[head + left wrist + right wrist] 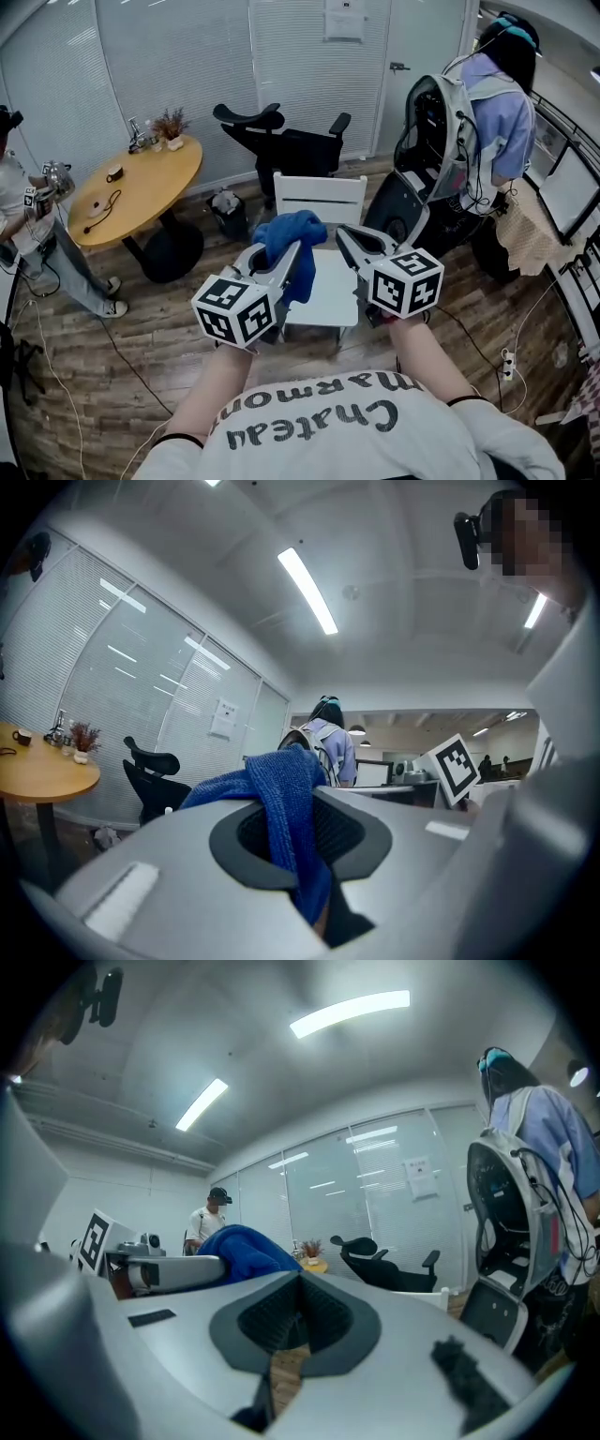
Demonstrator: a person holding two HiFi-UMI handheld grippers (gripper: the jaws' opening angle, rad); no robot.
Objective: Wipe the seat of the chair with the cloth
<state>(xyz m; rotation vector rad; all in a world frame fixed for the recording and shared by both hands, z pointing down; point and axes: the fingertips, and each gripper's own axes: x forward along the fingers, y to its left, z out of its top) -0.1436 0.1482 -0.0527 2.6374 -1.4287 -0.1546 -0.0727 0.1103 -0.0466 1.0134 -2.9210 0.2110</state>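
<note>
The white chair [319, 199] stands just ahead of me, and its bare seat [328, 292] shows below and between both grippers. A blue cloth [292, 234] is bunched up over the seat's back left part, and my left gripper [281, 255] is shut on it. In the left gripper view the blue cloth [281, 803] hangs pinched between the jaws of the left gripper [302, 832]. My right gripper [345, 234] hovers over the seat's right side, a little apart from the cloth. In the right gripper view the right gripper [301, 1288] is shut on nothing, with the cloth [239, 1246] off to its left.
A round wooden table [141, 183] stands at the back left, with a person [28, 225] beside it. Behind the white chair are a black office chair [291, 141] and a small bin [228, 214]. A person with a backpack [497, 103] stands at the right. Cables lie on the wooden floor [159, 328].
</note>
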